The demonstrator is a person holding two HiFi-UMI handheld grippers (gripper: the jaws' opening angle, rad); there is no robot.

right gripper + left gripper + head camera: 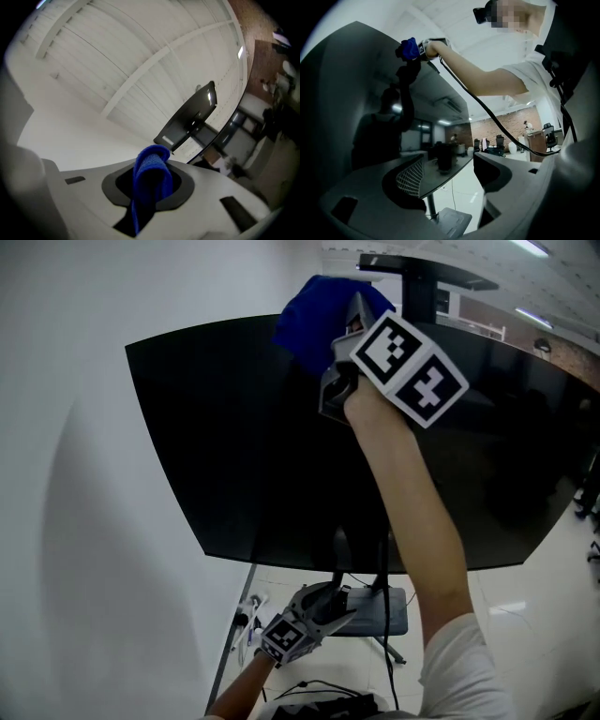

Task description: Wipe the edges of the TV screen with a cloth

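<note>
Down low and closest to the person, the left hand holds the left gripper [336, 604] below the TV's bottom edge, forearm coming in from the bottom of the head view and the marker cube turned toward the camera. Its jaws stand wide apart with nothing between them; in the left gripper view you just look through the gap at floor and the stand base [450, 222]. The right arm [412, 493] is doing the real reaching: white sleeve [464, 671] at the bottom, bare forearm stretched straight up across the front of the TV screen [216, 446], hand wrapped around the handle just under the cube. The right gripper [349, 315] sits at the top edge of the screen, a bit left of the middle, jaws pointing up and away. Those jaws are clamped tight on the blue cloth [309, 315]; the right gripper view shows a folded loop of it bulging out between the pads. The cloth is bunched at the tips and hangs over the top edge of the TV, on the gripper's left in the head view. The screen is dark and glossy, so the raised arm shows up mirrored in it in the left gripper view. A black cable [487, 112] droops from the right gripper back toward the person. Behind the TV is plain white wall [75, 521].
</note>
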